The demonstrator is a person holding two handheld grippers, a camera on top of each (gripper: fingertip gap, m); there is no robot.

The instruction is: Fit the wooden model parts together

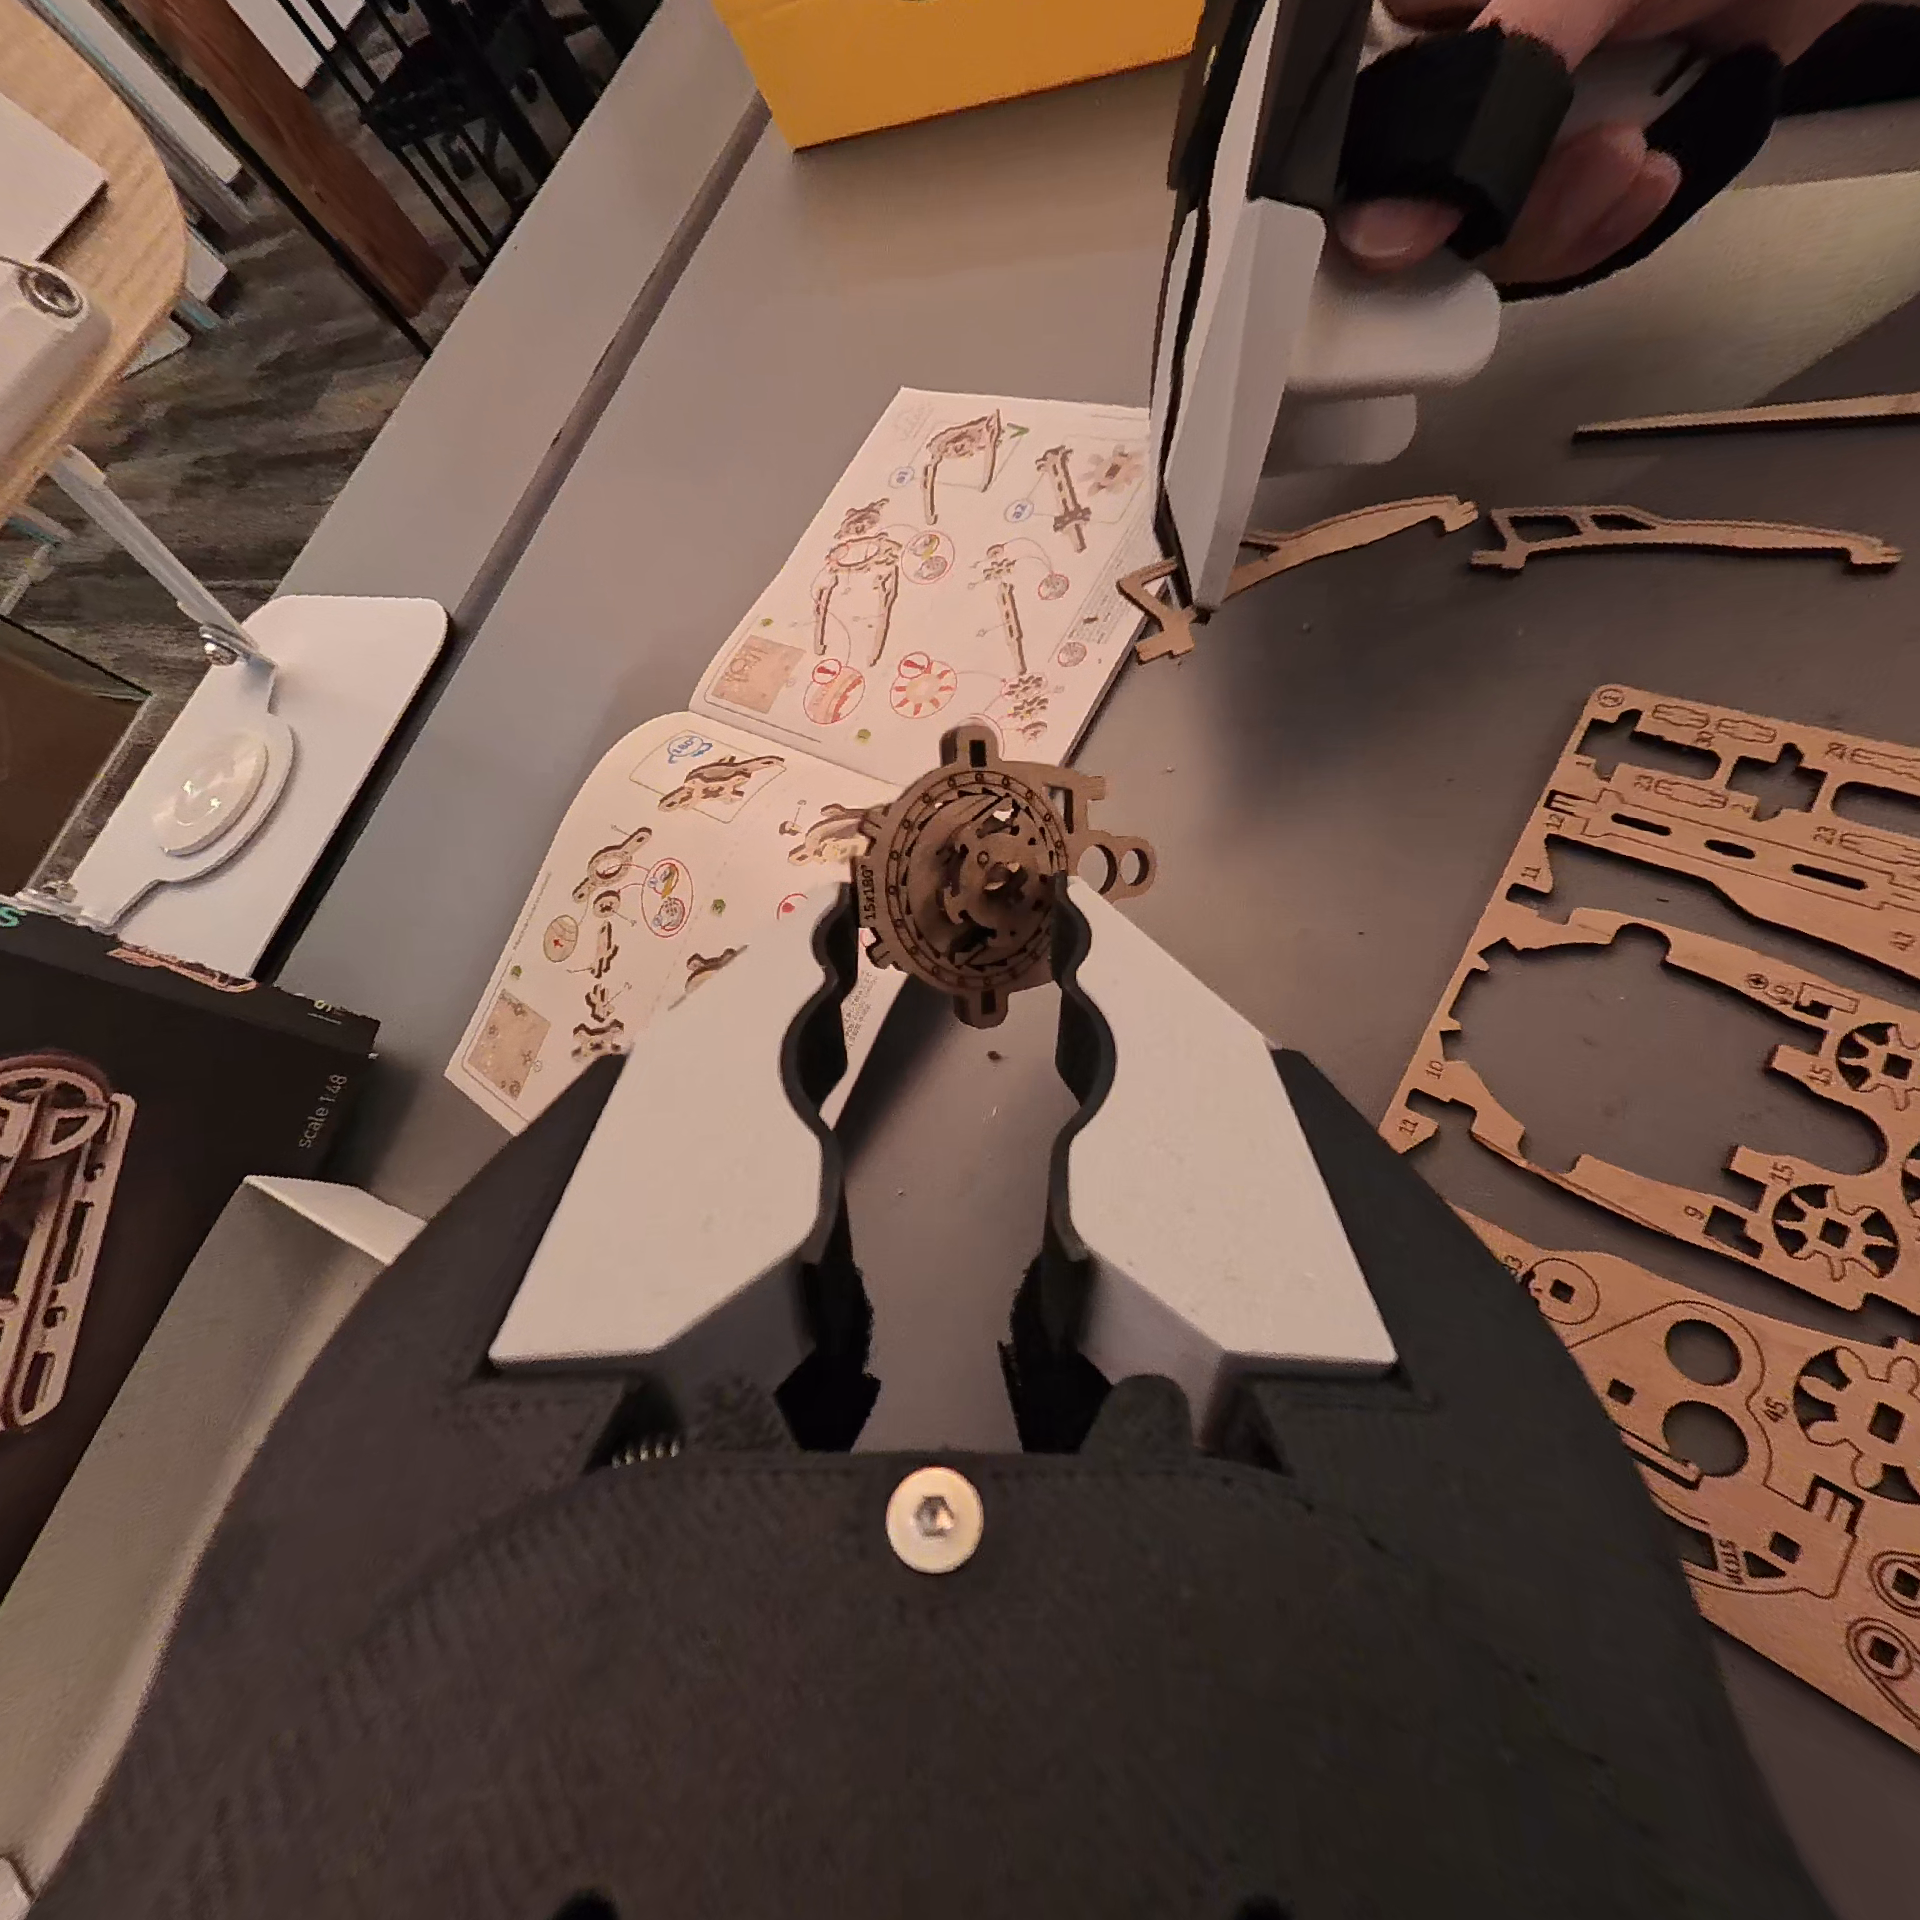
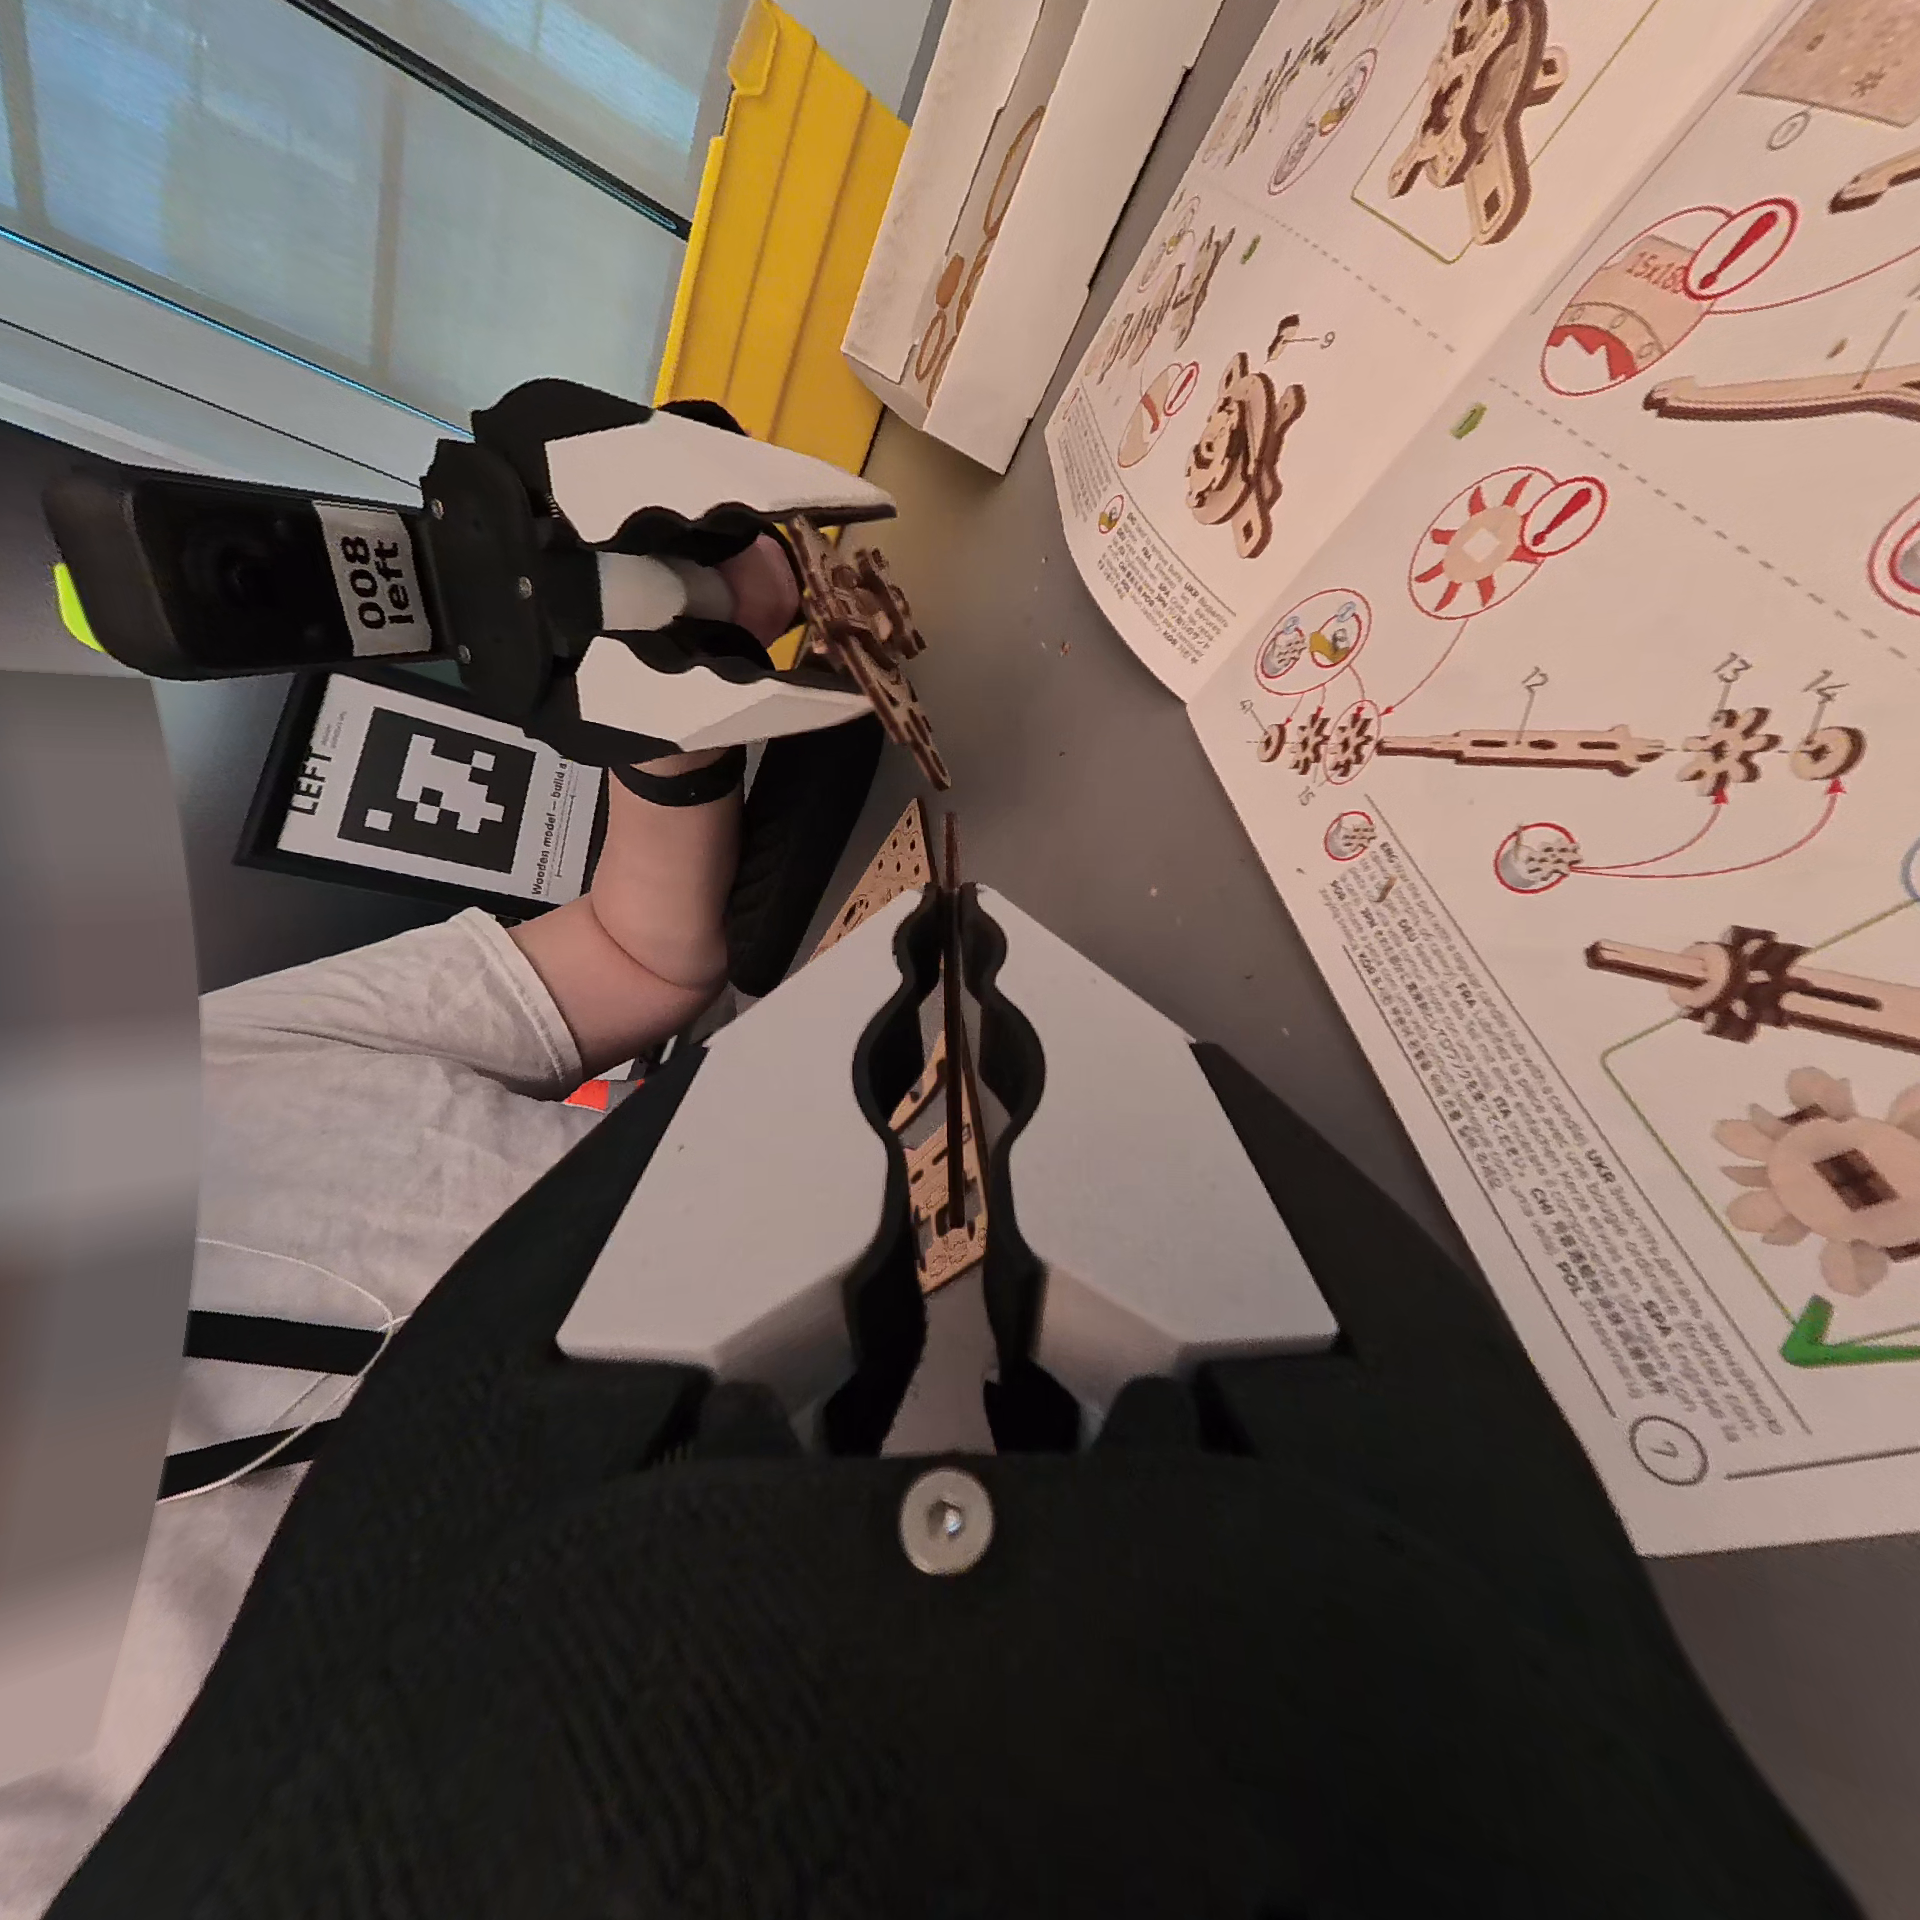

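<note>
My left gripper (image 1: 961, 904) is shut on a round wooden gear assembly (image 1: 977, 883) and holds it above the grey table, over the edge of the open instruction booklet (image 1: 883, 665). It also shows in the right wrist view (image 2: 868, 613) with the assembly (image 2: 868, 634) between its tips. My right gripper (image 2: 948, 896) is shut on a thin flat wooden strip (image 2: 951, 1039), seen edge-on. In the left wrist view the right gripper (image 1: 1195, 592) points down at the table, gripping that long curved strip (image 1: 1340, 540), which lies along the surface.
A laser-cut wooden sheet (image 1: 1683, 1039) with several punched parts lies at the right. Another loose strip (image 1: 1683, 540) lies beyond it. A yellow box (image 1: 966, 62) stands at the back, a black kit box (image 1: 125, 1143) at the left, a white lamp base (image 1: 260, 748) near the table edge. One gripper's finger ends stand about 8 centimetres off the other's.
</note>
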